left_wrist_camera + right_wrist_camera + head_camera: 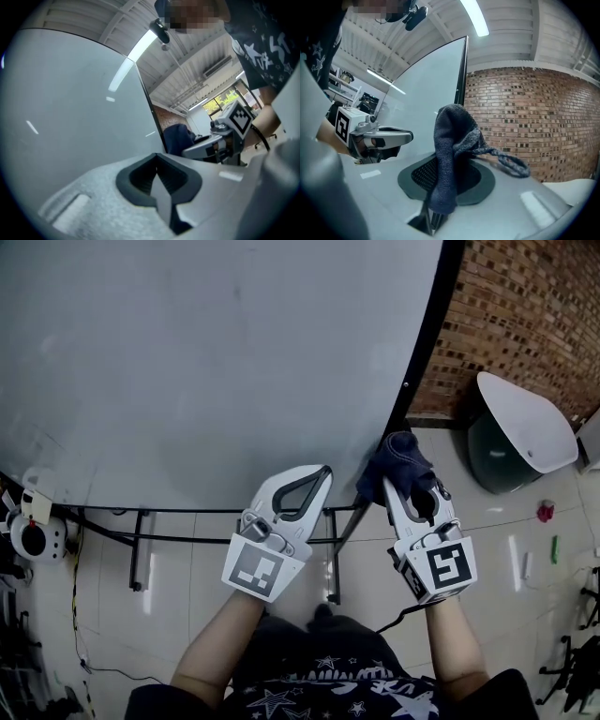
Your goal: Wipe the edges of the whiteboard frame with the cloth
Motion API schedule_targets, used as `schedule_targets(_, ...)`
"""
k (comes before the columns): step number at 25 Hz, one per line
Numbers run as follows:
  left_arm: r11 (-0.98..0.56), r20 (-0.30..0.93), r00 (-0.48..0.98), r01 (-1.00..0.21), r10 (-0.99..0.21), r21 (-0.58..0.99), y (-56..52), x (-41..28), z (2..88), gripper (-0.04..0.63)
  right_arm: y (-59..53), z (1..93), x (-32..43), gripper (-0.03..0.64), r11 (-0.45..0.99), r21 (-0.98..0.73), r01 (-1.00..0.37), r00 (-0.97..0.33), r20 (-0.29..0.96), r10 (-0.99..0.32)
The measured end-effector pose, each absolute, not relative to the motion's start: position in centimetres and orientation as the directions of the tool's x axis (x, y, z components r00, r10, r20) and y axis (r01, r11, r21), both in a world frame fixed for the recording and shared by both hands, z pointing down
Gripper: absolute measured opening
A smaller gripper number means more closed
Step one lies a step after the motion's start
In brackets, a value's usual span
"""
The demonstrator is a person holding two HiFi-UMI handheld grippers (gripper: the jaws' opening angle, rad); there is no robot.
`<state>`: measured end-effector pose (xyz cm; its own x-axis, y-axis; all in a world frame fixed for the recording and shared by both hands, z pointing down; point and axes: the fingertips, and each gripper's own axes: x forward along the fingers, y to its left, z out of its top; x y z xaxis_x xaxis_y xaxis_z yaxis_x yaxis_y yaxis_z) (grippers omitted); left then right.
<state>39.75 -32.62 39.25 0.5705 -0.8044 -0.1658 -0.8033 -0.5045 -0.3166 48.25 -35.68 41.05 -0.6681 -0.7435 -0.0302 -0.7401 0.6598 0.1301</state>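
The whiteboard (206, 362) fills the upper head view, and its black frame edge (427, 334) runs down the right side. My right gripper (392, 486) is shut on a dark blue cloth (398, 460), which sits against the frame's lower right corner. In the right gripper view the cloth (450, 150) bunches up over the jaws beside the frame (463, 70). My left gripper (322, 472) hangs just below the board's bottom edge, shut and empty. Its jaws meet in the left gripper view (159, 183), where the cloth (178, 138) shows past the frame (150, 112).
A brick wall (525, 306) stands right of the board. A dark bin with a white lid (520, 432) sits on the tiled floor by it. The board's black stand bars (141, 540) run below. A white round device (33, 535) is at the left, and small red (545, 512) and green (553, 549) items lie on the floor.
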Motion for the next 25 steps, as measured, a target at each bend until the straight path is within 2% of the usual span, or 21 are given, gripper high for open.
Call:
schedule_targets(3, -0.504, -0.139, 0.552, -0.819, -0.822, -0.276, -32.8, 39.3, 41.5, 0.003, -35.7, 42.9, 48.1, 0.083, 0.657, 0.114, -0.745, -0.662, -0.005, -0.75)
schedule_targets(9, -0.523, -0.066, 0.568, -0.792, -0.82, -0.315, -32.5, 39.9, 45.2, 0.003, -35.2, 47.2, 47.9, 0.083, 0.653, 0.131, -0.746, -0.65, 0.067, -0.757)
schedule_targets(25, -0.533, 0.028, 0.538, -0.826, -0.843, -0.185, -32.4, 39.6, 53.4, 0.003, -35.6, 58.2, 48.1, 0.083, 0.618, 0.102, -0.779, -0.604, 0.138, -0.785)
